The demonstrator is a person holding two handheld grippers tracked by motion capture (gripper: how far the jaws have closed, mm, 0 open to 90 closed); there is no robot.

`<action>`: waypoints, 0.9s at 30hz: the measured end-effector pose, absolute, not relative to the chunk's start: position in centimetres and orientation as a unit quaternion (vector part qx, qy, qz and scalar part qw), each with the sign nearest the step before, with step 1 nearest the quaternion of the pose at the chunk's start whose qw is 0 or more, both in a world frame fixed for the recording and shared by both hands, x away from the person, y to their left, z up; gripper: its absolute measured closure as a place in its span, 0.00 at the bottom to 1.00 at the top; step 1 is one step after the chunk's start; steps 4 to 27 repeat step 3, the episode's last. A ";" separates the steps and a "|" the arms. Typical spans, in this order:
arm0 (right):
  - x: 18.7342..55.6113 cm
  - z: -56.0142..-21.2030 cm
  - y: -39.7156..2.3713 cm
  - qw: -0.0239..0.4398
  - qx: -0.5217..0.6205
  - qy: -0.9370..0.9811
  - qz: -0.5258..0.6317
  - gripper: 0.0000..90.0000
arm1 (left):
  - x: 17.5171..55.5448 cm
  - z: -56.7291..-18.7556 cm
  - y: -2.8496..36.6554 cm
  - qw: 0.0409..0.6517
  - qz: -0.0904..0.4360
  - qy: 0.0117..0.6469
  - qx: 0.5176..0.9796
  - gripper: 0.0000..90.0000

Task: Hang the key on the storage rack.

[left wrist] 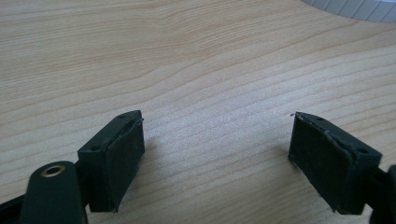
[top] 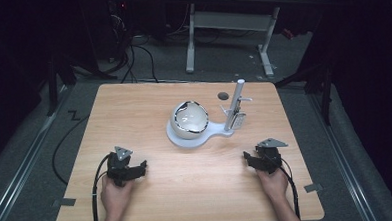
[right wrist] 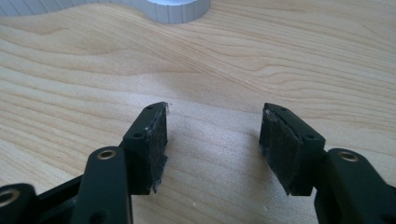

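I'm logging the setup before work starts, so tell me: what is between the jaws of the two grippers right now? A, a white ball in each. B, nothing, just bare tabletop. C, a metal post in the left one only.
B: both the left gripper and the right gripper stand open over bare table, well short of the white stand.

My left gripper [top: 136,169] and right gripper [top: 252,159] are black throughout, each topped by a grey three-cornered plate; the jaw pads [left wrist: 122,161] are matt black with a faintly dark-green cast (seen in my own gripper views). The table [top: 134,113] is light wood with wavy tan grain lines. The sphere [top: 189,118] is cream-white with dark, glossy patches. Its base [top: 220,133] is pale bluish-white, finely ribbed along the edge. The upright post [top: 235,104] is light grey.
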State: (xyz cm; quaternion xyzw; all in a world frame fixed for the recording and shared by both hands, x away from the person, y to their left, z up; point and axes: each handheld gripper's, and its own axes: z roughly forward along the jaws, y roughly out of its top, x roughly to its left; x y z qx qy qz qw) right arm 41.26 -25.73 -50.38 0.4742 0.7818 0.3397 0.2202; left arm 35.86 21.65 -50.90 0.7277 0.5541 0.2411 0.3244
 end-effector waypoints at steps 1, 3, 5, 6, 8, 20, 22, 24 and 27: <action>41.3 -50.4 -25.7 0.220 0.475 0.782 0.340 0.46 | 35.9 -50.9 21.6 0.324 0.241 0.554 0.728 0.21; 41.3 -50.4 -25.7 0.219 0.474 0.782 0.340 0.46 | 35.9 -50.9 21.6 0.325 0.241 0.554 0.728 0.21; 41.3 -50.4 -25.7 0.219 0.474 0.782 0.340 0.46 | 35.9 -50.9 21.6 0.325 0.241 0.554 0.728 0.21; 41.3 -50.4 -25.7 0.219 0.474 0.782 0.340 0.46 | 35.9 -50.9 21.6 0.325 0.241 0.554 0.728 0.21; 41.3 -50.4 -25.7 0.219 0.474 0.782 0.340 0.46 | 35.9 -50.9 21.6 0.325 0.241 0.554 0.728 0.21; 41.3 -50.4 -25.7 0.219 0.474 0.782 0.340 0.46 | 35.9 -50.9 21.6 0.325 0.241 0.554 0.728 0.21; 41.3 -50.4 -25.7 0.219 0.474 0.782 0.340 0.46 | 35.9 -50.9 21.6 0.325 0.241 0.554 0.728 0.21; 41.3 -50.4 -25.7 0.219 0.474 0.782 0.340 0.46 | 35.9 -50.9 21.6 0.325 0.241 0.554 0.728 0.21; 41.3 -50.4 -25.7 0.219 0.474 0.782 0.340 0.46 | 35.9 -50.9 21.6 0.325 0.241 0.554 0.728 0.21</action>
